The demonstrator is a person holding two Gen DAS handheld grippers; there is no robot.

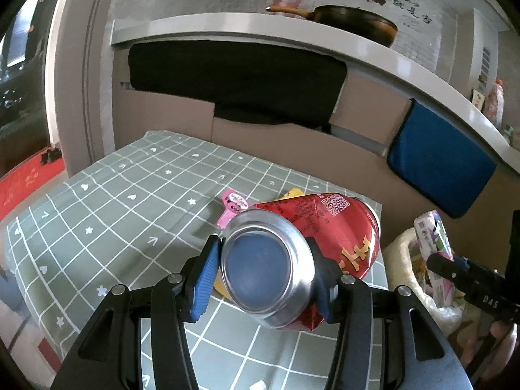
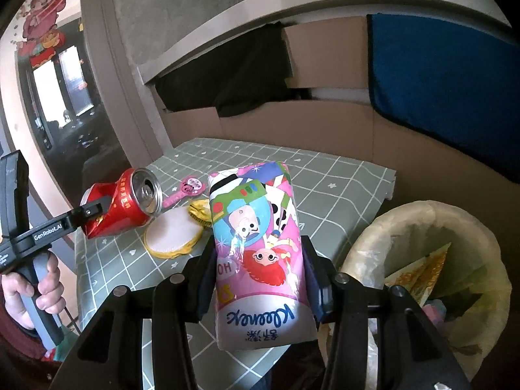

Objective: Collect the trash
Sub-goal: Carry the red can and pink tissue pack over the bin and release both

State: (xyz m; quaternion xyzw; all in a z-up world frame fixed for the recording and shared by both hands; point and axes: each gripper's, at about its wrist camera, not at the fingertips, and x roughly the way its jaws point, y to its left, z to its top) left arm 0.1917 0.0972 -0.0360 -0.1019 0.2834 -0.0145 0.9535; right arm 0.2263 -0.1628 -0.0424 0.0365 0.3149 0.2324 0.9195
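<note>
Fingers, left gripper (image 1: 265, 268): blue pads pinching a red drink can (image 1: 302, 253), dented, one pad on each side of its body near the silver base. Can is lifted clear of the table; base faces the left wrist camera, opened top with pull tab points away, as the right wrist view shows (image 2: 125, 203).

Fingers, right gripper (image 2: 261, 276): pressed against both long sides of a tissue pack (image 2: 256, 247), soft plastic wrap, pink with cartoon figures, blue script on its white lower end. Pack is upright between the pads, raised above the table's near right corner, just left of the bin.

Bin (image 2: 468, 221): round, lined with a pale plastic bag, beside the table's right edge. Holds yellow printed wrappers and other scraps, not clearly told apart.

Table (image 1: 107, 201): grey-green cloth with white grid lines and small white marks.

Items lying on the cloth, far side of the can: pink toy piece with round head and handle (image 2: 187, 190); yellow crumpled wrapper (image 2: 200, 213); round white pad with yellow rim (image 2: 172, 234).

Hand (image 2: 35, 289): wrapped around the left gripper's grey handle.

Background: cardboard panels, blue cushion (image 1: 438, 156), frying pan (image 1: 354, 21) on the white counter.
</note>
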